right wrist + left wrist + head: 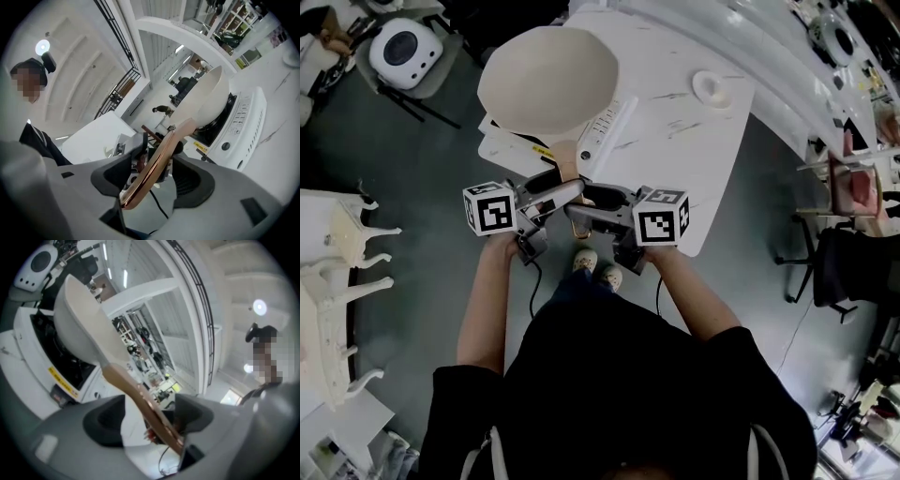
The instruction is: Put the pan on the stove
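Note:
A cream pan [548, 80] rests on the white induction stove [605, 127] at the table's near left corner. Its copper handle [565, 159] points toward me. Both grippers meet at the handle's end: the left gripper [558, 192] comes from the left, the right gripper [591, 202] from the right. In the left gripper view the handle [140, 399] crosses diagonally between the wide jaws of the left gripper [147, 420], with a gap on the left side. In the right gripper view the handle [154, 164] lies loose between the jaws of the right gripper [150, 180], below the pan [211, 98].
A small white dish [710, 86] sits on the white table [712, 159] to the right of the stove. White carved furniture [337, 281] stands at the left and a dark chair [853, 262] at the right. My feet [598, 267] are by the table's near edge.

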Available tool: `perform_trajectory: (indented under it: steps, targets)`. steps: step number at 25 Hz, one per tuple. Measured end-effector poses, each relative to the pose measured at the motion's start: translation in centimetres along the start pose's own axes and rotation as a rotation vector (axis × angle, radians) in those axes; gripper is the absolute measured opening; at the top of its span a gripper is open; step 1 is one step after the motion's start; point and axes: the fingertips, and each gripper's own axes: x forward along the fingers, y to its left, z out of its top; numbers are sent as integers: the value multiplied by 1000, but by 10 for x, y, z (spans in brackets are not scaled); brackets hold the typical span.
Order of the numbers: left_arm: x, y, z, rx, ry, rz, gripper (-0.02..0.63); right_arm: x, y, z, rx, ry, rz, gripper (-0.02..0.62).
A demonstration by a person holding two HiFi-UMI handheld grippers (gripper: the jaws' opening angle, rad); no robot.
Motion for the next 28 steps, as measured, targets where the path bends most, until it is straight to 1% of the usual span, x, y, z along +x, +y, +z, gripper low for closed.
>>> perform_trajectory:
  steps: [4, 6, 7, 8, 9, 10, 12, 13, 14, 16, 19, 21, 22, 24, 28]
  targets:
    - [-24, 1, 7, 37, -65, 94, 315, -21, 0, 17, -58, -97, -101, 235]
    - [-36, 1, 12, 79, -103, 164, 239, -35, 0, 24, -99, -147, -167, 226]
    - [-42, -1, 15, 106, -124, 201, 196, -42, 1, 28, -124, -171, -205, 189]
    - [-47, -3, 19, 138, -143, 239, 164, -48, 2, 32, -153, -195, -245, 127]
    - [-52, -5, 22, 179, -159, 280, 153, -55, 3, 35, -186, -217, -285, 84]
    - [-56, -9, 25, 229, -168, 321, 112, -60, 5, 39, -224, -235, -324, 56]
    - [-61, -21, 28, 342, -171, 395, 39, -69, 11, 46, -310, -266, -397, 41]
    - [-61, -28, 29, 401, -169, 425, 18, -74, 15, 49, -355, -282, -434, 37]
    - [-60, -36, 31, 458, -167, 450, 8, -78, 20, 53, -398, -300, -472, 35]
    - [-54, -55, 33, 565, -161, 482, 8, -90, 29, 60, -464, -345, -547, 31]
    - [-30, -88, 29, 726, -123, 492, 8, -121, 40, 65, -514, -423, -649, 26]
    - [-7, -107, 24, 823, -102, 475, 8, -147, 45, 65, -533, -471, -722, 25]
    - [4, -116, 22, 858, -96, 460, 8, -161, 47, 65, -545, -492, -762, 23]
    - [26, -129, 16, 886, -87, 420, 8, -188, 52, 64, -572, -530, -841, 23]
    - [63, -143, 3, 889, -67, 352, 7, -231, 62, 59, -615, -587, -985, 23]
